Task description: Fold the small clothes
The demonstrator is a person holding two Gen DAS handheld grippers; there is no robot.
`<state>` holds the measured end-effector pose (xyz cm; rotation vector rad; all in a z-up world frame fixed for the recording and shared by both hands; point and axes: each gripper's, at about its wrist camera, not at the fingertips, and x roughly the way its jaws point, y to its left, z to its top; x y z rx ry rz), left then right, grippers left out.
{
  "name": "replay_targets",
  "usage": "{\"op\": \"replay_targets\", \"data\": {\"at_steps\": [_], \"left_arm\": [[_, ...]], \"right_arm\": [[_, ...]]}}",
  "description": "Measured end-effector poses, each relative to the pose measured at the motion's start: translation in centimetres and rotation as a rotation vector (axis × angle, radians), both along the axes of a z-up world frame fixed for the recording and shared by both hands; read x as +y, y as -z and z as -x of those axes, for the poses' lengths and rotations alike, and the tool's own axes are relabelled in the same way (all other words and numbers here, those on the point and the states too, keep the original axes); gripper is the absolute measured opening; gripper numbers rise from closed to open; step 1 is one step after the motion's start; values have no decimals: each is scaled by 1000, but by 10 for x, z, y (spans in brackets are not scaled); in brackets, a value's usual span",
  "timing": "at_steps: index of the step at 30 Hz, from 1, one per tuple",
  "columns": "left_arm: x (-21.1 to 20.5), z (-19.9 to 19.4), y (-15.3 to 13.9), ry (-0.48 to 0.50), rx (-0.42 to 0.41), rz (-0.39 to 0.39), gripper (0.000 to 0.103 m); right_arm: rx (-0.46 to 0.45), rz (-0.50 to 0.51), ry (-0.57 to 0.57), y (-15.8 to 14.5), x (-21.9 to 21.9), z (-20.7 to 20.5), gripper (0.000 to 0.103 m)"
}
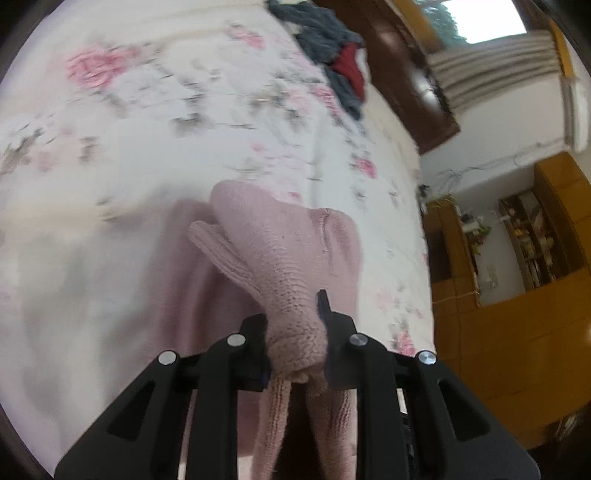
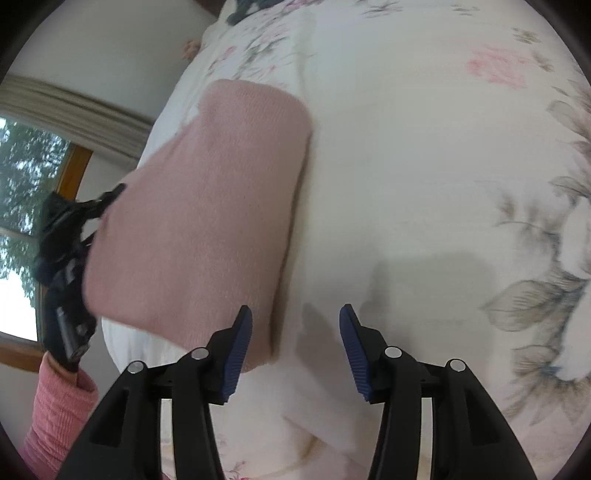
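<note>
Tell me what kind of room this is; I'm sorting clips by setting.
Most likely a home bedroom. The work surface is a bed with a floral bedspread, a dark wooden headboard stands at its far end, and a curtained window and wooden shelving sit behind it.

A pale pink knit sweater (image 1: pixel 295 258) is lying on the bed's white, pink-flowered sheet (image 1: pixel 166 122); grey and red clothes (image 1: pixel 332 55) are showing upper right.
</note>
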<state>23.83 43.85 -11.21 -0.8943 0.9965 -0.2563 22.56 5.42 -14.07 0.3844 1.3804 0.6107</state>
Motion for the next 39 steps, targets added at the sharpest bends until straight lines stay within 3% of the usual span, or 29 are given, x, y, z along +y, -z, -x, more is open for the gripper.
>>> {"op": "replay_targets", "data": {"at_steps": [3, 7, 10, 15, 21, 23, 26, 27, 28, 30, 35, 39], "left_arm": [[10, -1, 35, 10, 57, 37, 19], [7, -5, 55, 31, 59, 49, 19], [1, -10, 63, 54, 80, 14, 21], [8, 3, 48, 53, 91, -21, 27], [-1, 61, 4, 91, 3, -54, 38], [-15, 76, -2, 124, -14, -88, 39], [-33, 83, 7, 154, 28, -173, 39], [-35, 84, 12, 155, 44, -200, 36], [-38, 84, 20, 160, 67, -226, 35], [-41, 83, 33, 172, 113, -272, 23], [-38, 82, 51, 177, 139, -305, 22], [-40, 82, 62, 193, 151, -324, 24]], "right_arm": [[0, -11, -28, 2, 11, 1, 51], [15, -16, -60, 6, 29, 1, 51], [26, -14, -74, 9, 42, -1, 51], [35, -18, -88, 4, 46, 4, 51], [84, -82, -74, 11, 49, 2, 65], [91, -59, -72, 16, 51, 4, 66], [137, -40, -64, 29, 55, 4, 65], [159, -48, -64, 35, 56, 4, 59], [166, -51, -67, 37, 57, 6, 42], [161, -37, -68, 37, 61, 5, 28], [109, -26, -96, 21, 56, 11, 21], [140, 11, -97, 40, 61, 12, 21]]}}
